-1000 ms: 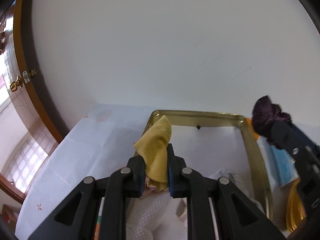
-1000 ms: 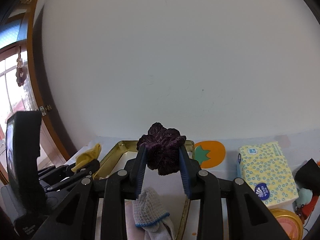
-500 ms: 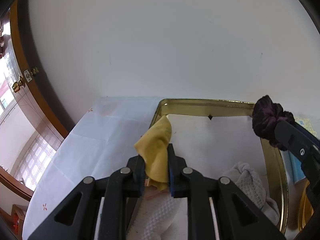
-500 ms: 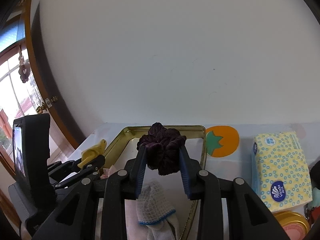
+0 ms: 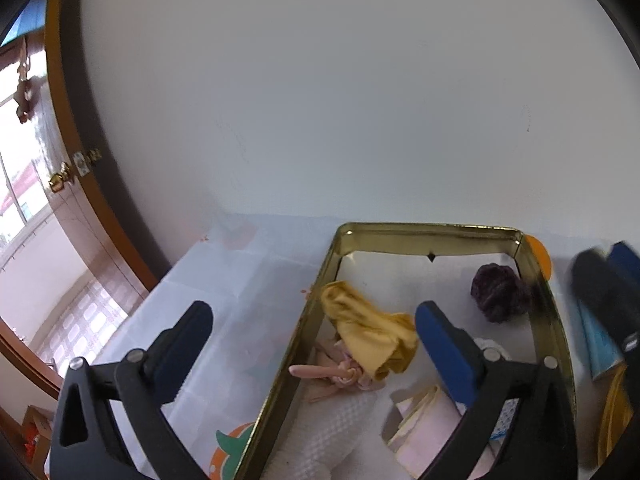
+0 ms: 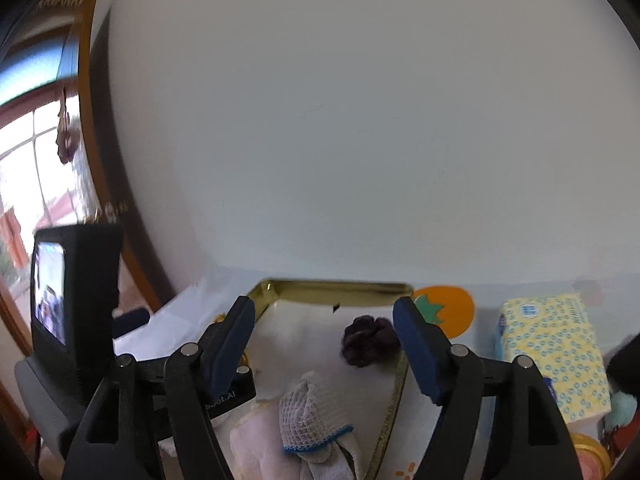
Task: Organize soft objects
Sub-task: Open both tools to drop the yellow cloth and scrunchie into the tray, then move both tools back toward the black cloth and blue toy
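The left gripper (image 5: 312,330) has its jaws spreading wide and gripping nothing; the yellow cloth (image 5: 370,330) lies loose between them, nearer the right jaw, draped over a small pink doll (image 5: 332,372) inside the gold tin (image 5: 432,229). Beyond the right jaw, a dark purple scrunchie (image 5: 500,293) sits in the tin's far corner. Under the left jaw lies the white worktop (image 5: 224,288).

The right gripper (image 6: 324,342) is likewise letting go, its jaws parting with nothing pressed between the pads; the scrunchie (image 6: 370,340) rests in the tin beyond them, close to the right jaw. Below, between the jaws, lies a white knitted glove (image 6: 316,416) with a blue cuff. Outside the right jaw stands a yellow tissue pack (image 6: 554,350).
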A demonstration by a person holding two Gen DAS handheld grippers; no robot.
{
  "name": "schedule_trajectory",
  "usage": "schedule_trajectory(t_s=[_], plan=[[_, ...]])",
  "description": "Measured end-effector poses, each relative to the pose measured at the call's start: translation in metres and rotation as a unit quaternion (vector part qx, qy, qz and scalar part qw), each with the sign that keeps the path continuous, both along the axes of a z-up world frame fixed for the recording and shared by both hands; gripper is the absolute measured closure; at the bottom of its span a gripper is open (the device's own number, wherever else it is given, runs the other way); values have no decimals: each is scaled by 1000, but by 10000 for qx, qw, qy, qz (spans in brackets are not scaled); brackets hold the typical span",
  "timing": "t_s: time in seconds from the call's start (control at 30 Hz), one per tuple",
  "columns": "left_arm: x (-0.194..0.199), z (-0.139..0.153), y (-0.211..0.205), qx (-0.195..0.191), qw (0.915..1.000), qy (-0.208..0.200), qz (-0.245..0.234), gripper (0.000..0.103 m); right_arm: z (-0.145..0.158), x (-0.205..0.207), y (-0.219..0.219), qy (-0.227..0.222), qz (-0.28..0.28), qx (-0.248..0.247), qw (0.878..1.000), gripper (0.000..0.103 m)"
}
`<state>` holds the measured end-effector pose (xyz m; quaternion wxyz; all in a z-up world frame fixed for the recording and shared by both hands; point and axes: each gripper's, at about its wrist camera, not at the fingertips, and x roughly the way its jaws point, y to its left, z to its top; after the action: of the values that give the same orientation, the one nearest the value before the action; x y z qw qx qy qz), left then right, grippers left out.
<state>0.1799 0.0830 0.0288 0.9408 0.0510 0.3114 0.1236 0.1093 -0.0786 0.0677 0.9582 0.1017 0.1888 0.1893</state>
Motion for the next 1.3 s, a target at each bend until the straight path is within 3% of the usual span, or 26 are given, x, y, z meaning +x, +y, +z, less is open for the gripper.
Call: schedule_trajectory(t_s=[0.2, 0.53, 0.8, 0.97, 1.3], plan=[[-20, 10, -2, 47, 9982, -599, 13, 0, -2, -24, -22, -309, -479, 270, 9980, 23], [-52, 20, -10, -138, 9893, -1453, 9, 0, -3, -57, -39, -773, -1131, -213, 9903, 23], [-88, 21, -17, -455, 9765, -2108, -7, 0, -7, -78, -44, -996, -1204, -667, 9855, 23], [-99, 14, -20, -544, 9759, -2110, -63, 0, -8, -86, -45, -1063, -1249, -911, 9822, 22], [-112, 1, -23, -753, 9794, -1871, -137, 0, -9, -99, -70, -870, -1384, -760, 9836, 23]])
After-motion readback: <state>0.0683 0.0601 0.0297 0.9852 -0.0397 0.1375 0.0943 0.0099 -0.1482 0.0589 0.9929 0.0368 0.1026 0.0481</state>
